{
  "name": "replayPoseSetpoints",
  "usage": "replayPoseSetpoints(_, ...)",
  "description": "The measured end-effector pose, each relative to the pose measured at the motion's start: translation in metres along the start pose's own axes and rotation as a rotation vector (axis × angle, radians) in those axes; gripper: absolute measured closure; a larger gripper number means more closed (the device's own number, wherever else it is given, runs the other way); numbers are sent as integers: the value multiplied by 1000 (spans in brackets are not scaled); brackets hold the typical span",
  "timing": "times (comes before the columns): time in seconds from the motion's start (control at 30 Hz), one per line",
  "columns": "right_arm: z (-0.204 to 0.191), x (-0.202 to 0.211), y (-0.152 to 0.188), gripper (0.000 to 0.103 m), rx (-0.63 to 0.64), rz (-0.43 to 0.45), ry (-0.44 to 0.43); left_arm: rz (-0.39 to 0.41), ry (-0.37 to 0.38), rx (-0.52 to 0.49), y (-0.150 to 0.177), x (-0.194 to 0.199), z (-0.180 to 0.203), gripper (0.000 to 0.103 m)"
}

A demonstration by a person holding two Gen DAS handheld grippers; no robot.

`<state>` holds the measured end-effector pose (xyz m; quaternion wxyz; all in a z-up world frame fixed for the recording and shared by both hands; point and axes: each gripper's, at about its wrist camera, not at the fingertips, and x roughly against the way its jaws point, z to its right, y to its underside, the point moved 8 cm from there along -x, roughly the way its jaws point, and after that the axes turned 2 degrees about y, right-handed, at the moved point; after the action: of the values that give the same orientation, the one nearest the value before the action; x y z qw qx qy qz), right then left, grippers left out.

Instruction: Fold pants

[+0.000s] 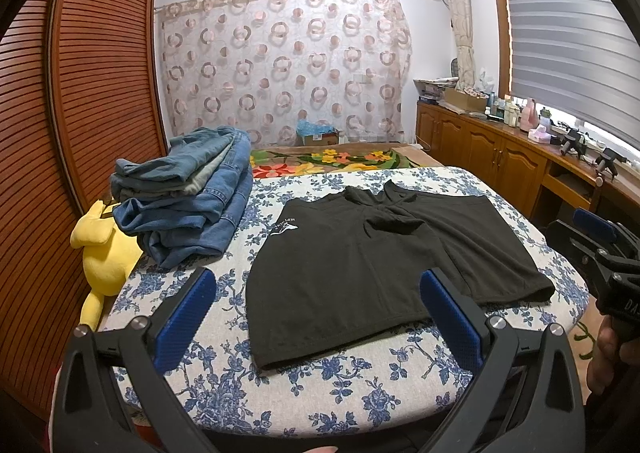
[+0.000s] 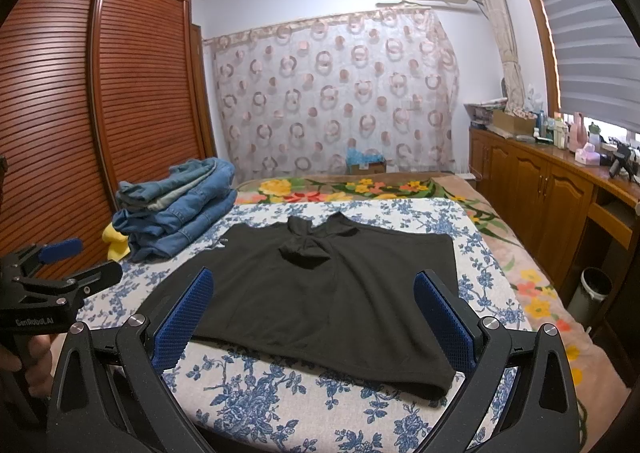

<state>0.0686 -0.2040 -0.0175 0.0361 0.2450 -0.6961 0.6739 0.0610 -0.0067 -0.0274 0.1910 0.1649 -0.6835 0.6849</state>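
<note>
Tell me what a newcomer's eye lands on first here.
The black shorts spread flat in the middle of the blue-flowered cloth, between the open fingers of both hand-held grippers. Next, the stack of folded jeans at the far left, with a yellow plush toy beside it.

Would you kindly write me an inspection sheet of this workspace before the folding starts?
Surface: bed cover with blue flowers on white, a flowered blanket beyond it.
Job's things: black shorts spread flat, both legs toward the grippers, waist bunched at the far side, white logo on one leg.
Clutter: stack of jeans on the far left; yellow plush toy beside it at the bed's edge.
Grippers: left gripper and right gripper both open, above the near hem, holding nothing.
Cables: nothing seen.
Surroundings: slatted wardrobe, patterned curtain, cabinets with bottles under the window, bin.
</note>
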Motion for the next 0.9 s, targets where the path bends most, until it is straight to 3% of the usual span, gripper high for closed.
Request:
replayPoseSetpoints(0.4,8,-6,6,1,-4,-20,-6,-68,30,5,15,-20,1,0)
replayPoseSetpoints(0.53,11,-6,8,1,-6,-33,-5,-113,77,14,24,-32,0,0)
replayPoseSetpoints(0.9,22,-26,25,1,-7,-85,-8,-199,52,35,46,-59,-23,0)
